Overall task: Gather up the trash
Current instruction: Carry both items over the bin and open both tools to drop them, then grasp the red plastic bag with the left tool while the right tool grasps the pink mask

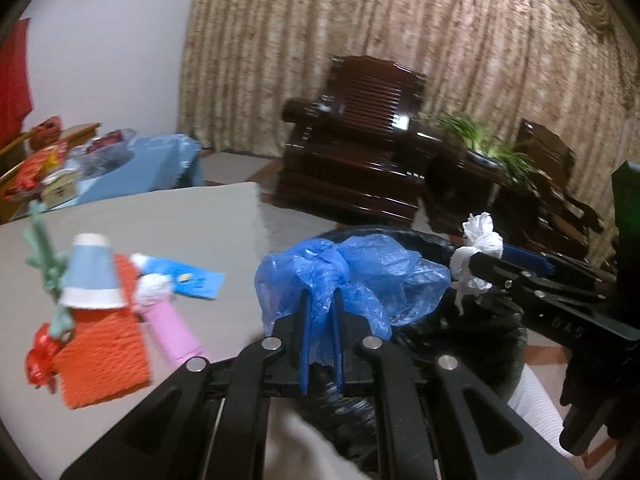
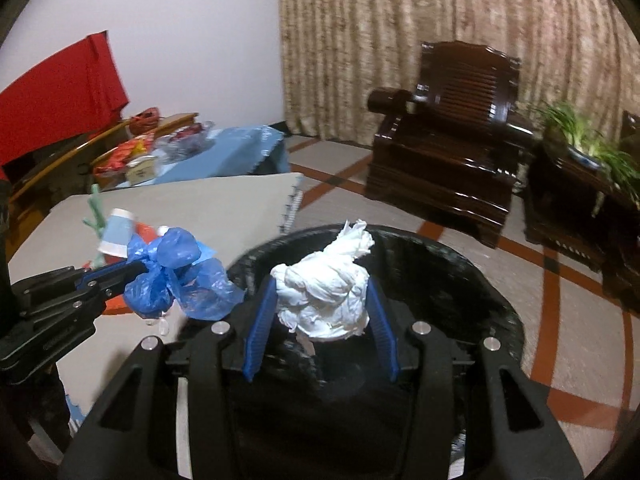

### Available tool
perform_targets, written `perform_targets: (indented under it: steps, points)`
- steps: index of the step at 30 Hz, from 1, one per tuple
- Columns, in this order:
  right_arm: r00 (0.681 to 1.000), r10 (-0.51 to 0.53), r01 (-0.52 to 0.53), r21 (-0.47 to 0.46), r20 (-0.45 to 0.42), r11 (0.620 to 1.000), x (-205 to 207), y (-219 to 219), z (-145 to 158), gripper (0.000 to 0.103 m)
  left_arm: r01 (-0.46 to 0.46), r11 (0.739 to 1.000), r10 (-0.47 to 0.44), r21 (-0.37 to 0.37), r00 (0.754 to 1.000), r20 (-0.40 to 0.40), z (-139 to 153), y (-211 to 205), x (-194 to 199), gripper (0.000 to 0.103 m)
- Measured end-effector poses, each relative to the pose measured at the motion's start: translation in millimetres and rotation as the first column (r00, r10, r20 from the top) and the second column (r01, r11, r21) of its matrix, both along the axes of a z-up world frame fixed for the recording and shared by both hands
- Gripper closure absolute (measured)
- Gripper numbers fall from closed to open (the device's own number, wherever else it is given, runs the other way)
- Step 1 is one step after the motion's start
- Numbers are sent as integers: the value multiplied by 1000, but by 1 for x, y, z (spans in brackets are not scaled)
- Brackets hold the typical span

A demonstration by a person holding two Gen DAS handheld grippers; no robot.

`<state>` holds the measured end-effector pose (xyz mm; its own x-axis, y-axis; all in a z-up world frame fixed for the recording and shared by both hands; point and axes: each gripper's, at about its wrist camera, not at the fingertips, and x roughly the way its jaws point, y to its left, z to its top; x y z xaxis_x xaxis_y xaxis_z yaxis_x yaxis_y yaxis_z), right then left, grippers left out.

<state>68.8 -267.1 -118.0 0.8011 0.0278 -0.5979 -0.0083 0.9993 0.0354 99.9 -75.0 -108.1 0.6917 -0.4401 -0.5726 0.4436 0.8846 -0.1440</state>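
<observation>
My left gripper (image 1: 320, 298) is shut on a crumpled blue plastic bag (image 1: 352, 276), held at the edge of the grey table (image 1: 180, 220), next to the black lined bin (image 1: 424, 240). The right gripper (image 1: 472, 264) comes in from the right with a white paper wad (image 1: 482, 236). In the right wrist view my right gripper (image 2: 322, 284) is shut on that white paper wad (image 2: 324, 292), just above the open bin (image 2: 460, 280). To its left the left gripper (image 2: 140, 270) holds the blue bag (image 2: 180, 276) near the bin's rim.
On the grey table lie a blue paper cup (image 1: 90, 276), an orange mesh piece (image 1: 104, 344), a pink tube (image 1: 172, 328), a red wrapper (image 1: 40, 360) and a blue packet (image 1: 192, 280). A dark wooden armchair (image 2: 452, 156) and a potted plant (image 2: 588, 140) stand beyond the bin.
</observation>
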Motion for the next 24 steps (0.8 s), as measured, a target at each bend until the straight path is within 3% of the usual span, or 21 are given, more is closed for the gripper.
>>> perform_targets:
  steps: [3, 4, 7, 10, 14, 19, 24]
  points:
    - [999, -36, 36, -12, -2, 999, -1, -7, -2, 52, 45, 999, -45, 3, 999, -11, -3, -19, 5, 90]
    - [999, -45, 45, -14, -4, 999, -1, -9, -2, 46, 53, 999, -53, 3, 999, -12, -3, -23, 5, 85]
    - [997, -76, 76, -27, 2, 997, -4, -16, -3, 28, 71, 997, -71, -1, 997, -16, -5, -29, 5, 46]
    - [995, -96, 97, -47, 15, 994, -7, -18, -2, 14, 70, 998, -70, 0, 997, -10, -6, -25, 2, 42]
    - [996, -94, 94, -28, 14, 995, -6, -15, 1, 6, 19, 1000, -19, 15, 1000, 8, -5, -8, -4, 28]
    - [998, -62, 62, -14, 13, 998, -1, 0, 2, 5, -81, 996, 79, 39, 996, 43, 0, 23, -9, 12]
    - [1000, 10, -10, 5, 3, 1000, 10, 29, 3, 5, -200, 978, 197, 59, 979, 58, 1, 62, -14, 8]
